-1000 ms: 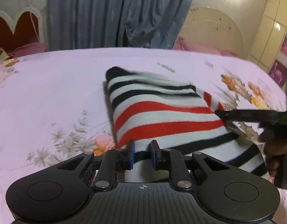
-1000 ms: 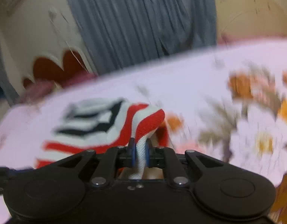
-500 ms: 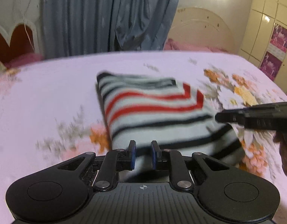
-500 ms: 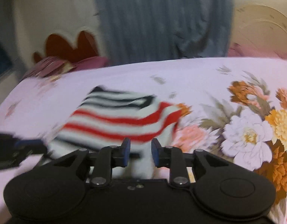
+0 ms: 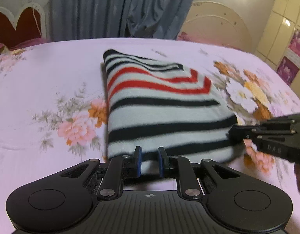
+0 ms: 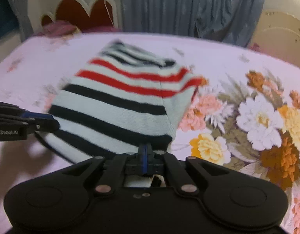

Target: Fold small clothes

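Observation:
A striped knit garment [image 5: 159, 105], white with black and red stripes, lies folded on the floral bed sheet [image 5: 42, 81]. My left gripper [image 5: 149, 160] is open, its blue-padded fingers at the garment's near edge with cloth between them. My right gripper [image 6: 144, 154] is shut at the garment's near right edge [image 6: 118, 105]; whether it pinches cloth I cannot tell. The right gripper also shows in the left wrist view [image 5: 267, 134] at the garment's right corner. The left gripper shows in the right wrist view [image 6: 23, 122] at the left.
The pink sheet has big flower prints at the right [image 6: 257, 120]. A grey curtain [image 5: 120, 9] hangs behind the bed. A red and white headboard [image 5: 17, 25] stands at the far left, a cream one [image 5: 218, 27] at the far right.
The right gripper let go of the raised red-striped fold, opened, then shut again at the near edge. The garment now lies flat and folded. Both grippers pulled back toward its near edge.

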Action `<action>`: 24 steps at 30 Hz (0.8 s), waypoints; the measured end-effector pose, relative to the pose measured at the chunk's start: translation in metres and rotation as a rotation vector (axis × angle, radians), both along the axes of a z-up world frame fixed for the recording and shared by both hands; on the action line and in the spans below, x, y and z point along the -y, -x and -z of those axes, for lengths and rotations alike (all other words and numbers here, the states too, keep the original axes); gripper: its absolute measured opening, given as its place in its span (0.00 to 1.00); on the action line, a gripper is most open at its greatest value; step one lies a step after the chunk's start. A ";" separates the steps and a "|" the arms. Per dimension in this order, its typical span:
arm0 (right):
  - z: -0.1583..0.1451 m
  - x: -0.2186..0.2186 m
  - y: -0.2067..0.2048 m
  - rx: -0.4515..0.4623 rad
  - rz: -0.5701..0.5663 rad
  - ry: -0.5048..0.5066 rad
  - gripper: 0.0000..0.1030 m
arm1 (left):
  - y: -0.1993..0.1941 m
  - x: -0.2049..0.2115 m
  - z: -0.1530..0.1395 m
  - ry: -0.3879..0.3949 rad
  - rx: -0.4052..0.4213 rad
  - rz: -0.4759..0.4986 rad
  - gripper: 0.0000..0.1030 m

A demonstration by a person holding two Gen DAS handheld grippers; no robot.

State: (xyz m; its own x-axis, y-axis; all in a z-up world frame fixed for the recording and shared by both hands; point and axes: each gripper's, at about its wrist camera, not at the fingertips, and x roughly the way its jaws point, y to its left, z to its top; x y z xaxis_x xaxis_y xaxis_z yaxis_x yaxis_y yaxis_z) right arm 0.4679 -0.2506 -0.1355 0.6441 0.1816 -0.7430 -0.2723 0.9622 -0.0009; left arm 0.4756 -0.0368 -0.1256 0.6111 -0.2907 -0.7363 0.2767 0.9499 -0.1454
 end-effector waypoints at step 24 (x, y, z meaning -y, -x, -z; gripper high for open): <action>0.018 0.018 -0.090 -0.006 0.082 -0.099 0.03 | -0.102 -0.006 0.018 -0.006 0.001 -0.158 0.63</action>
State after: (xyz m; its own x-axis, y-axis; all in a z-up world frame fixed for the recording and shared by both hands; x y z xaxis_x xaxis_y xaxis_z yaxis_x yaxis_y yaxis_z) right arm 0.5584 -0.2684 -0.1535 0.6557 0.2011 -0.7278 -0.1920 0.9766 0.0968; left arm 0.5774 -0.0303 -0.1440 0.6496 -0.1865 -0.7371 0.1240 0.9825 -0.1393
